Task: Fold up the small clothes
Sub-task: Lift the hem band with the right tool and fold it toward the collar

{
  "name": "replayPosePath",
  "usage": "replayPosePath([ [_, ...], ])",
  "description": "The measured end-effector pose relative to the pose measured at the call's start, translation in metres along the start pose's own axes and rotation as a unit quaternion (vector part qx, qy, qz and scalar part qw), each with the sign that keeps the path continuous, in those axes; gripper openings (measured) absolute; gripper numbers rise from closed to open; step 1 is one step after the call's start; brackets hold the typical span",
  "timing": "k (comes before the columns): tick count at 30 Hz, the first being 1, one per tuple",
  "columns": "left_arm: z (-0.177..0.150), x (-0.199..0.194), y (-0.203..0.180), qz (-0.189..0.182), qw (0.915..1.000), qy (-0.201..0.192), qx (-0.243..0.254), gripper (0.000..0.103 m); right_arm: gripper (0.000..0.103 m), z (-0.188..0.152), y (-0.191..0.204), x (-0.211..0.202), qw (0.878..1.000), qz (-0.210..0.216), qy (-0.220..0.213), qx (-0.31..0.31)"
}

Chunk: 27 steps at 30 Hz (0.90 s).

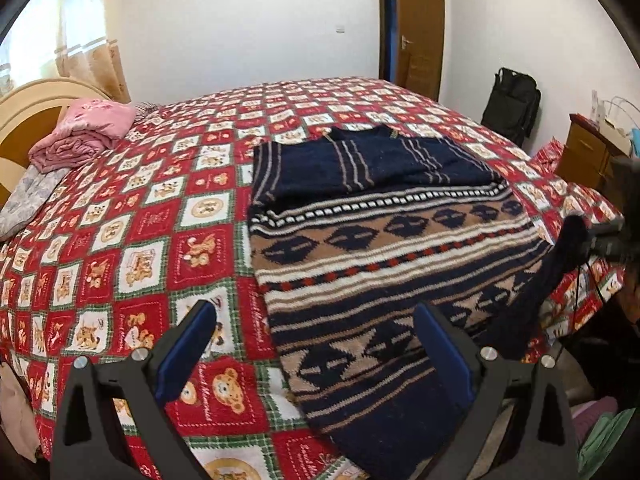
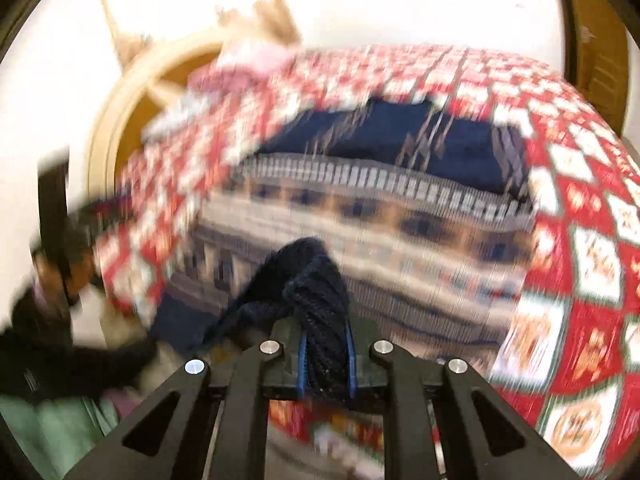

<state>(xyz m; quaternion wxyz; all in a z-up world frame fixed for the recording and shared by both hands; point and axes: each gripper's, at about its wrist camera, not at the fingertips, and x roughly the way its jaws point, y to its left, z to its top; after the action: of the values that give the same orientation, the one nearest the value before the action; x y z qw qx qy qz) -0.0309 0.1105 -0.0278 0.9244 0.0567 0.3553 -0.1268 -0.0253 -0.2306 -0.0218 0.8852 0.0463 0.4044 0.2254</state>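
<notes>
A navy, tan and white patterned knit sweater (image 1: 384,248) lies flat on the red teddy-bear quilt (image 1: 132,240), its sleeves folded across the upper part. My left gripper (image 1: 316,346) hangs open above the sweater's near hem, with one blue pad on each side of the sweater's left edge and nothing pinched. My right gripper (image 2: 326,360) is shut on a bunched navy corner of the sweater (image 2: 316,280). In the left wrist view, that corner (image 1: 568,248) is lifted off the bed at the right, held by the right gripper (image 1: 600,236). The right wrist view is blurred.
A pink blanket (image 1: 88,132) is bunched by the cream headboard (image 1: 28,112) at the far left. A black backpack (image 1: 512,104) leans on the wall beside a wooden door (image 1: 420,28). A wooden cabinet (image 1: 588,152) stands off the bed's right side.
</notes>
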Motion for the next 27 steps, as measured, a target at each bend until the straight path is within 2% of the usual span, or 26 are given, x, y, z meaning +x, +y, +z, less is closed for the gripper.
replayPosePath([
  [3, 0.004, -0.003, 0.008, 0.003, 0.9999, -0.014, -0.004, 0.101, 0.012, 0.037, -0.022, 0.005, 0.997, -0.002, -0.049, 0.059],
  [6, 0.002, -0.002, 0.011, 0.012, 0.9996, -0.021, 0.012, 0.101, 0.012, 0.054, -0.045, 0.032, 0.991, -0.03, -0.067, 0.111],
  [9, -0.005, 0.003, 0.012, 0.013, 0.9989, -0.019, 0.04, 0.101, 0.012, 0.051, -0.076, 0.076, 0.983, -0.053, -0.035, 0.173],
  [11, -0.012, 0.006, 0.012, 0.011, 0.9976, -0.008, 0.067, 0.101, 0.012, 0.042, -0.08, 0.09, 0.981, -0.062, -0.019, 0.182],
  [14, -0.029, 0.008, 0.007, 0.007, 0.9911, 0.01, 0.132, 0.101, 0.012, 0.033, -0.079, 0.096, 0.982, -0.087, -0.006, 0.166],
  [19, -0.062, 0.009, -0.019, 0.006, 0.9624, 0.011, 0.271, 0.101, 0.012, 0.026, -0.094, 0.102, 0.977, -0.086, 0.005, 0.193],
  [23, -0.081, 0.003, -0.048, -0.043, 0.936, -0.012, 0.349, 0.101, 0.012, 0.025, -0.09, 0.105, 0.978, -0.089, 0.012, 0.19],
  [25, -0.089, 0.005, -0.066, -0.06, 0.917, -0.015, 0.394, 0.101, 0.012, 0.024, -0.088, 0.106, 0.977, -0.088, 0.014, 0.192],
  [26, -0.093, 0.011, -0.075, -0.058, 0.9042, -0.016, 0.423, 0.101, 0.012, 0.024, -0.088, 0.106, 0.977, -0.087, 0.015, 0.193],
  [27, -0.095, 0.017, -0.08, -0.05, 0.8965, -0.015, 0.44, 0.101, 0.012, 0.024, -0.088, 0.107, 0.977, -0.087, 0.016, 0.193],
])
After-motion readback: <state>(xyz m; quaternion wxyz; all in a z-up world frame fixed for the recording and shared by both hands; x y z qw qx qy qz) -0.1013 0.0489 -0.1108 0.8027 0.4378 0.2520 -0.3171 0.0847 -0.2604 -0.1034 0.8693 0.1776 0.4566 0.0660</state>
